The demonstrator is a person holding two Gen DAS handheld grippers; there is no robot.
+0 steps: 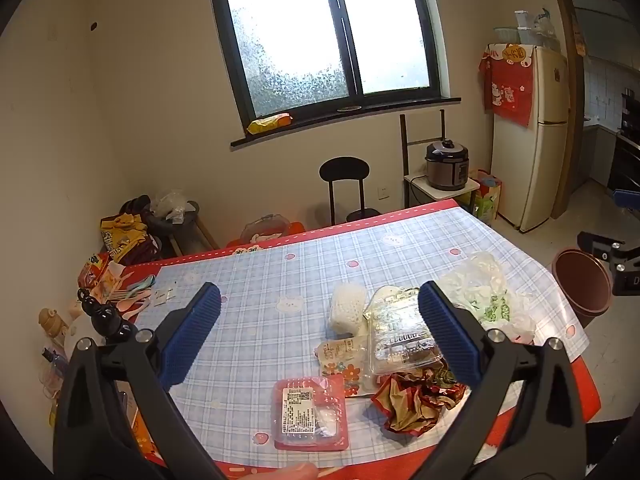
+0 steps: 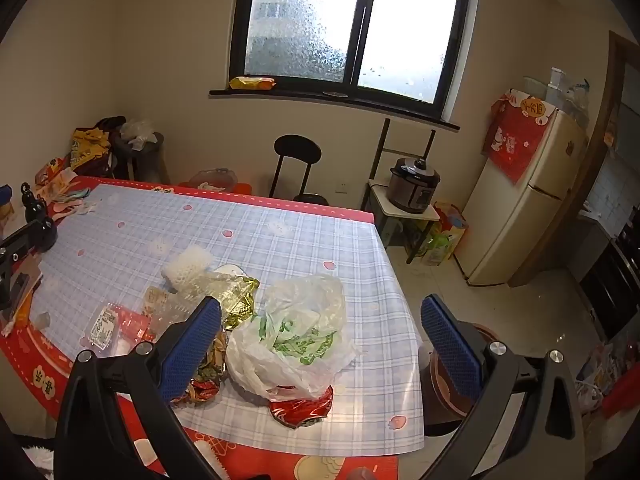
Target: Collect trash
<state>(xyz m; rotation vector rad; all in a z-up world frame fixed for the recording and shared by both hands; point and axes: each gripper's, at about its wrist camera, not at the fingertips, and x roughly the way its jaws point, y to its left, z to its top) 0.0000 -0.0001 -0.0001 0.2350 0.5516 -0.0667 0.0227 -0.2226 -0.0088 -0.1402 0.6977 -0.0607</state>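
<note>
Left wrist view: left gripper [image 1: 320, 312] jaws spread wide, nothing between the pads, hovering over the blue-checked tablecloth table [image 1: 256, 280]. Trash sits toward the table's near right corner: red plastic tray with white label [image 1: 310, 412] at the near edge, crumpled red-gold foil wrapper [image 1: 416, 400] just right of it, clear plastic clamshell box [image 1: 400, 336] behind that, white foam net sleeve [image 1: 347, 306] further in, white plastic bag with green print [image 1: 486, 300] by the right edge. Brown round bin [image 1: 582, 284] on the floor past that edge.

Right wrist view: right gripper [image 2: 320, 312] also wide open, empty, above the white plastic bag [image 2: 296, 340] at the near right corner. Bin [image 2: 452, 392] partly hidden behind the right finger.
</note>
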